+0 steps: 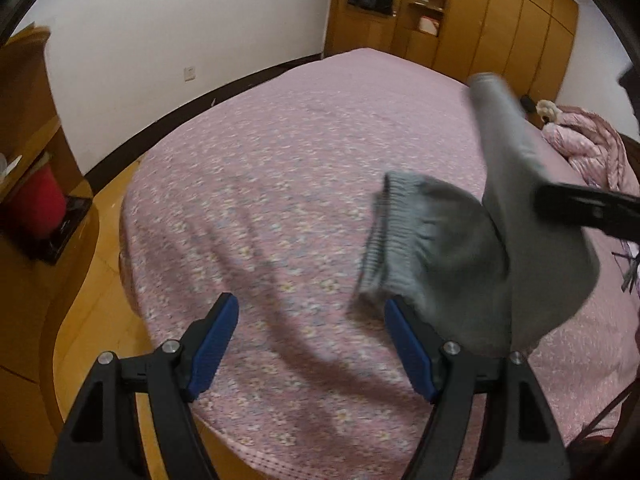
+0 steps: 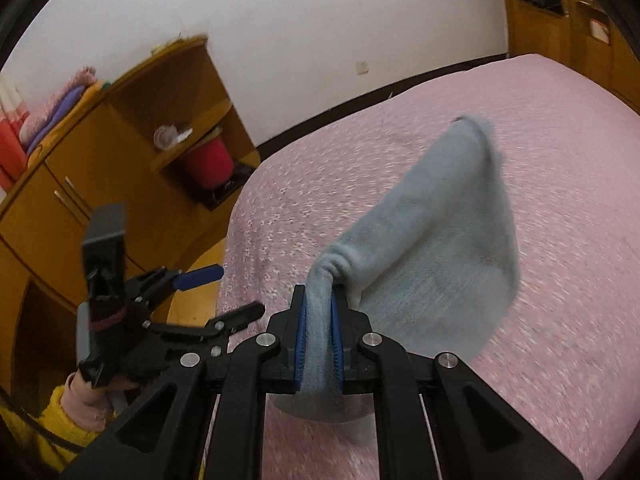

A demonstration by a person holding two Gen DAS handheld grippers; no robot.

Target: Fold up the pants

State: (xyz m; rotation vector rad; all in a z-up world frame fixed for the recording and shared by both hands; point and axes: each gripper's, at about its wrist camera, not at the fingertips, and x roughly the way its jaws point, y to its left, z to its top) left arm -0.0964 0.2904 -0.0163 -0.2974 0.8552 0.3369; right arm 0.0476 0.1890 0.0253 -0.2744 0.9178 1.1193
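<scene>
Grey pants (image 2: 432, 248) hang in the air above the pink floral bed (image 2: 520, 140), pinched by a bunched edge between the blue pads of my right gripper (image 2: 319, 296), which is shut on them. In the left wrist view the same pants (image 1: 500, 220) dangle at the right, ribbed waistband (image 1: 392, 232) facing me, held by the black right gripper (image 1: 580, 208). My left gripper (image 1: 310, 312) stands open over the bed with nothing between its fingers; the waistband hangs just by its right finger (image 1: 408, 344). In the right wrist view the left gripper (image 2: 224, 292) shows at the left, open.
The bed (image 1: 280, 160) fills the middle. A wooden cabinet (image 2: 100, 152) with a red pot (image 2: 210, 160) stands left of it, wooden floor (image 1: 104, 288) between. A wardrobe (image 1: 480, 20) lines the far wall. A pink quilt (image 1: 588, 148) lies at the bed's far right.
</scene>
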